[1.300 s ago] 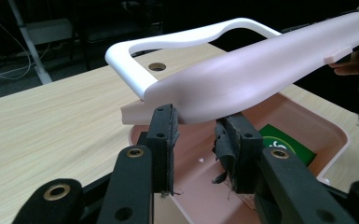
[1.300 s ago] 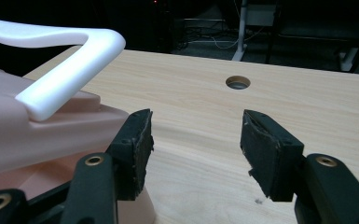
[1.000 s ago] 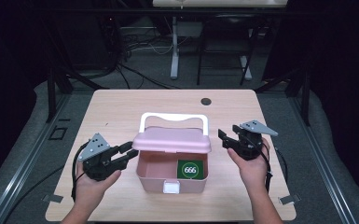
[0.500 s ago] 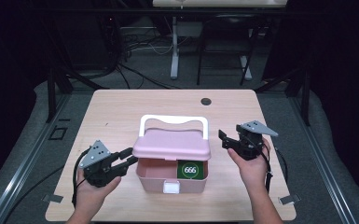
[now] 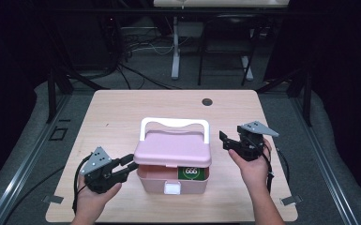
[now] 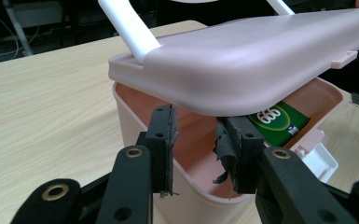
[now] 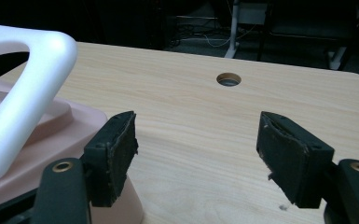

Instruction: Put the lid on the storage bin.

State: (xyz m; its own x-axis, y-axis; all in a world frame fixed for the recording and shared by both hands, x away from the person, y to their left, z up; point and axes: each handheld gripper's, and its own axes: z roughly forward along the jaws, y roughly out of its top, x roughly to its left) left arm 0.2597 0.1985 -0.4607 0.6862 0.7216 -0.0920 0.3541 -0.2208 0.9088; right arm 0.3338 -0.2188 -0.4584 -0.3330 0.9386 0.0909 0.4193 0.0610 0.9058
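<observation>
pink box (image 5: pixel 172 161) mid-table near the front edge, lid (image 5: pixel 173 148) propped partly open, left gripper (image 5: pixel 125 169) just beside its left corner, jaws apart on either side of the box wall under the lid, right gripper (image 5: pixel 225 139) spread wide just off the right side, nothing held, green pack (image 5: pixel 192 173) inside

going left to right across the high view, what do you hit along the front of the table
left tongs → pink box with its lid ajar → green pack inside the box → right tongs
</observation>
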